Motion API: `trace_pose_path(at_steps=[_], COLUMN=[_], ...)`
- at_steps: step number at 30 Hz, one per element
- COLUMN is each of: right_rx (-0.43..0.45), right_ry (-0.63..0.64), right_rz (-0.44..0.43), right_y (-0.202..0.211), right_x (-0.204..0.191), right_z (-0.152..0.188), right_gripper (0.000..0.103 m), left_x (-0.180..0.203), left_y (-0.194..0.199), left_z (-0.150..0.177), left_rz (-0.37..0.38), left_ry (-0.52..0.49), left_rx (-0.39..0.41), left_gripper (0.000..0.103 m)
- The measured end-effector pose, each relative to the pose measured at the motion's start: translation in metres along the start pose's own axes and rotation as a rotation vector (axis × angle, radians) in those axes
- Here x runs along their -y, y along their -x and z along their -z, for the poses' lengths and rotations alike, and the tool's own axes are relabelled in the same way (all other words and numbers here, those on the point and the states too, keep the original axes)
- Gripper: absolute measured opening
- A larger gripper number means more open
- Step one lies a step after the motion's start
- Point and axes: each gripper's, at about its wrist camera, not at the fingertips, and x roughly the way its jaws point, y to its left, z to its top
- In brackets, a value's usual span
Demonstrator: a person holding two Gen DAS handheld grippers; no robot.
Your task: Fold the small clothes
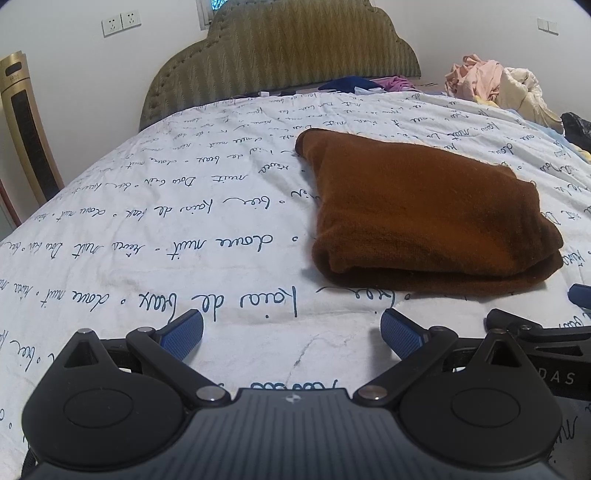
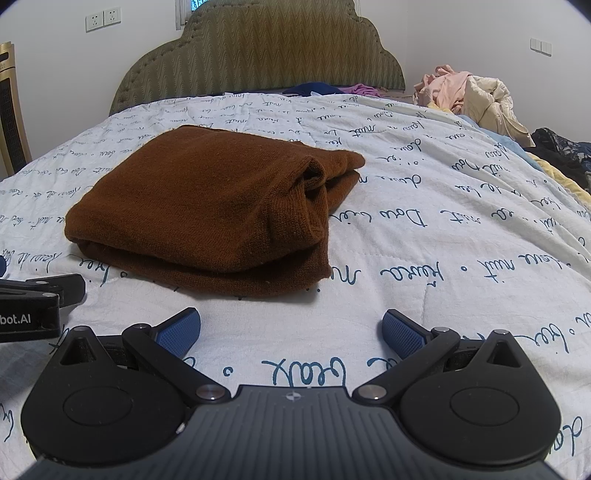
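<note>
a folded rust-brown knitted garment [image 2: 207,206] lies in a thick, layered bundle on a white quilted bedspread printed with dark blue handwriting [image 2: 424,258], roughly at the middle of the bed, its fold edges stacked toward the cameras and a rolled, ribbed end bunched on its right side in the right wrist view. the left gripper [image 1: 291,334], black with blue textured pads, hovers low over the bedspread with its fingers spread wide apart and nothing between them; the garment sits ahead of it and to its right, apart from the pads. the right gripper [image 2: 291,332], of the same build, is likewise wide apart and empty, the garment ahead of it and to its left, its near edge just beyond the fingertips. each gripper shows at the edge of the other's view, the two held side by side near the foot of the garment. behind the bed stands a padded olive-green headboard with a scalloped top and zigzag stitching [image 2: 258,55] against a white wall carrying white wall sockets [image 2: 102,19]. a loose heap of pink and cream clothes [image 2: 469,96] sits on the far right of the bed, with dark blue and purple garments [image 2: 325,88] lying along the foot of the headboard. a gold and black upright appliance [image 1: 27,129] stands at the left edge.
</note>
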Motion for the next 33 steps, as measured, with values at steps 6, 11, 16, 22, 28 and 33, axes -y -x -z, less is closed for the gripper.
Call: trace_pose_path(at_steps=[6, 11, 16, 22, 28, 33], right_rx=[0.005, -0.031, -0.031, -0.034, -0.025, -0.021], right_ry=[-0.002, -0.011, -0.001, -0.006, -0.007, -0.019], right_rz=[-0.004, -0.038, -0.072, -0.076, -0.070, -0.060], right_y=[0.002, 0.016, 0.030, 0.034, 0.037, 0.038], right_x=[0.000, 0.004, 0.003, 0.003, 0.005, 0.009], right_z=[0.000, -0.005, -0.003, -0.003, -0.002, -0.002], right_gripper=[0.103, 0.103, 0.103, 0.103, 0.103, 0.103], left_x=[0.001, -0.001, -0.001, 0.001, 0.001, 0.000], left_y=[0.004, 0.006, 0.005, 0.006, 0.005, 0.005], left_z=[0.000, 0.000, -0.001, -0.001, -0.001, 0.000], left_rz=[0.009, 0.008, 0.011, 0.007, 0.006, 0.003], left_ry=[-0.007, -0.004, 0.003, -0.007, -0.004, -0.002], left_rx=[0.008, 0.009, 0.003, 0.007, 0.004, 0.006], left_gripper=[0.103, 0.103, 0.103, 0.103, 0.103, 0.103])
